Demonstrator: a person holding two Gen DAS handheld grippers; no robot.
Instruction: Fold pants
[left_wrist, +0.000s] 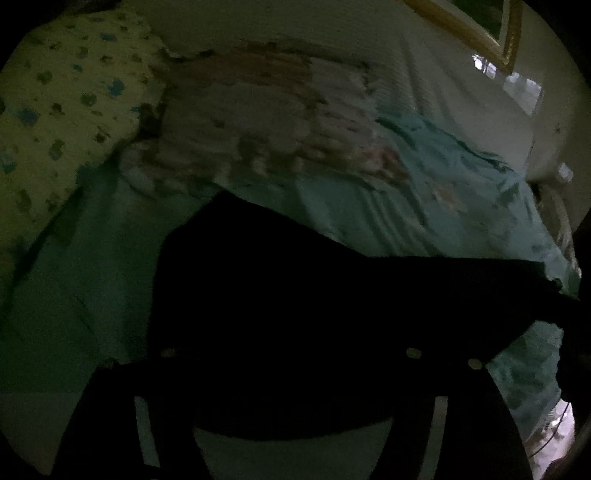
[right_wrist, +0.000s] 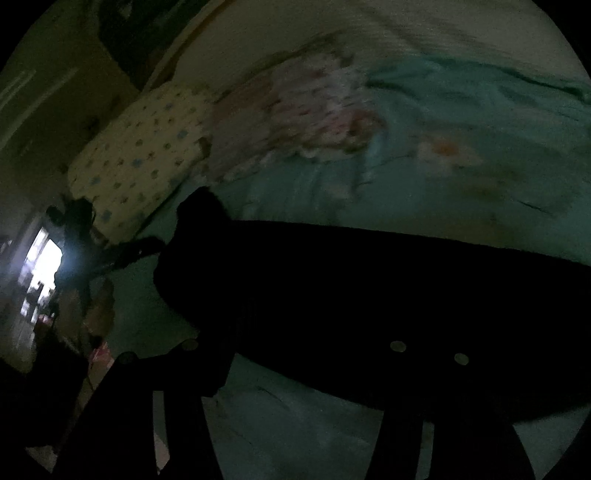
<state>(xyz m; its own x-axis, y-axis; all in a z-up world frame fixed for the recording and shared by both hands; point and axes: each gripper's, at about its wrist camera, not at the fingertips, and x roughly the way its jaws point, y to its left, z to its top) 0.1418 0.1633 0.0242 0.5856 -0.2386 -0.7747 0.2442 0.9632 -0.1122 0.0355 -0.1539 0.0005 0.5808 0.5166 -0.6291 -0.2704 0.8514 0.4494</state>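
Left gripper (left_wrist: 291, 387) and right gripper (right_wrist: 295, 373): grip unreadable, lost against the black pants (left_wrist: 295, 295). Pants spread dark across the teal bedsheet (left_wrist: 92, 295), below the spotted pillow (left_wrist: 66, 103). Likely risks: missed layer, slipping cloth, crooked fold from uneven lifting.

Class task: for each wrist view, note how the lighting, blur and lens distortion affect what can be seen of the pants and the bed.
Left wrist view: very dim, the pants read as a featureless black mass; the bedspread is smeared by motion blur. Right wrist view: equally dark, a blown-out bright opening at left, fisheye bending the bed.
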